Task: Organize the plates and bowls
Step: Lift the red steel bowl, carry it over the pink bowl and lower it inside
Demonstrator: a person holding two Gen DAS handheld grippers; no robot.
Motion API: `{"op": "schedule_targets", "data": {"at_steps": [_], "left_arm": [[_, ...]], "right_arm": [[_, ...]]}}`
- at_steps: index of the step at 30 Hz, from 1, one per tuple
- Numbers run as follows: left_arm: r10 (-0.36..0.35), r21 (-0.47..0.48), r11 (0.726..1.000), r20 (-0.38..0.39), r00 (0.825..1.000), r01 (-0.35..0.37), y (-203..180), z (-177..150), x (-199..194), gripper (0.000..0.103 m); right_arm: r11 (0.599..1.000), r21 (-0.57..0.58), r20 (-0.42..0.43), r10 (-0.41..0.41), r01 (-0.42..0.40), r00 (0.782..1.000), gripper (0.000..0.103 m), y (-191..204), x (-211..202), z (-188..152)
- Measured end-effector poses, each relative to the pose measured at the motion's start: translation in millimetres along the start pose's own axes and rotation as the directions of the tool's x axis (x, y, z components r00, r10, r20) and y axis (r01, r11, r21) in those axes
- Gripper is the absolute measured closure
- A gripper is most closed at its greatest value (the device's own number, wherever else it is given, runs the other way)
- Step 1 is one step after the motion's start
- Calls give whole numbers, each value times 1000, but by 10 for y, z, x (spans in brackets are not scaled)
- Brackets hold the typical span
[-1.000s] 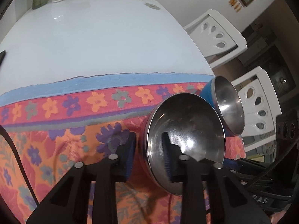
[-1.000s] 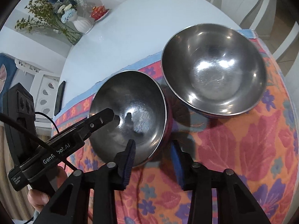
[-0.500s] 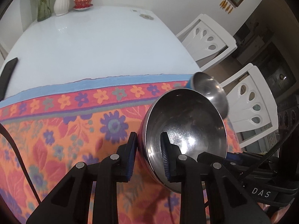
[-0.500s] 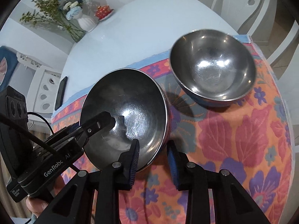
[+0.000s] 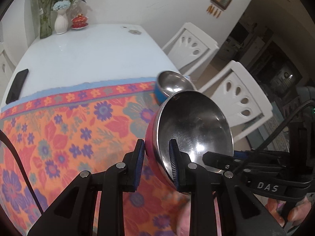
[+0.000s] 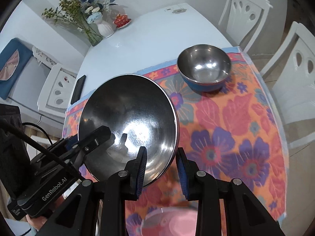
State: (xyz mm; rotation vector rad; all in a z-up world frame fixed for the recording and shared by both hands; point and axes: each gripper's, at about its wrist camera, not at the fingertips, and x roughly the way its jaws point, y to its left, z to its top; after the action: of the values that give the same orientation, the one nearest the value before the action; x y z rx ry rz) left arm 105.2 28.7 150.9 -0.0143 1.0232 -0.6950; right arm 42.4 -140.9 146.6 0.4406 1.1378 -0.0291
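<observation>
Both the left gripper (image 5: 155, 162) and the right gripper (image 6: 161, 168) pinch opposite rims of the red bowl (image 6: 128, 125), held tilted above the floral cloth (image 6: 226, 127). Level rims and matched hands should prevent slipping; the blue bowl (image 6: 204, 68) waits beyond.

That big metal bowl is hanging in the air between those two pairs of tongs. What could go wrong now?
1. The red-sided bowl is pinched only at its thin rim by the left tongs and the right tongs; smooth steel might slip and drop onto the flowered cloth.

2. If the two hands drift apart, the bowl could twist loose.

3. The blue-sided bowl sits near the cloth's far corner; a swing that way might knock it.
</observation>
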Motion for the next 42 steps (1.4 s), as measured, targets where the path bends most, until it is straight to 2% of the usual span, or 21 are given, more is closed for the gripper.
{"op": "schedule_targets", "data": {"at_steps": [6, 10, 19, 24, 31, 33, 37, 42], "left_arm": [[-44, 40, 998, -49, 998, 46, -403, -431, -105, 81], [-59, 49, 997, -101, 993, 64, -583, -727, -116, 81], [-128, -38, 992, -195, 972, 123, -601, -1157, -26, 81], [-116, -45, 993, -227, 967, 108, -636, -1291, 67, 82], [-87, -63, 995, -245, 966, 74, -544, -1365, 122, 81], [-68, -59, 997, -243, 968, 55, -519, -1365, 122, 81], [-82, -52, 996, -231, 969, 72, -490, -1317, 67, 80], [-34, -21, 999, -215, 976, 31, -414, -1275, -31, 78]], "right_arm": [[997, -27, -82, -70, 68, 994, 73, -164, -177, -505], [996, 21, -155, -82, 86, 984, 73, -343, -193, -819], [993, 20, -225, -111, 119, 968, 73, -500, -192, -1349], [989, 45, -257, -128, 144, 958, 73, -581, -101, -1432], [987, 4, -269, -151, 158, 951, 73, -526, -26, -1480], [985, -15, -262, -170, 172, 950, 73, -499, -25, -1495], [986, -33, -254, -169, 166, 952, 73, -464, -43, -1497], [988, -37, -254, -156, 151, 955, 73, -466, -78, -1502]]}}
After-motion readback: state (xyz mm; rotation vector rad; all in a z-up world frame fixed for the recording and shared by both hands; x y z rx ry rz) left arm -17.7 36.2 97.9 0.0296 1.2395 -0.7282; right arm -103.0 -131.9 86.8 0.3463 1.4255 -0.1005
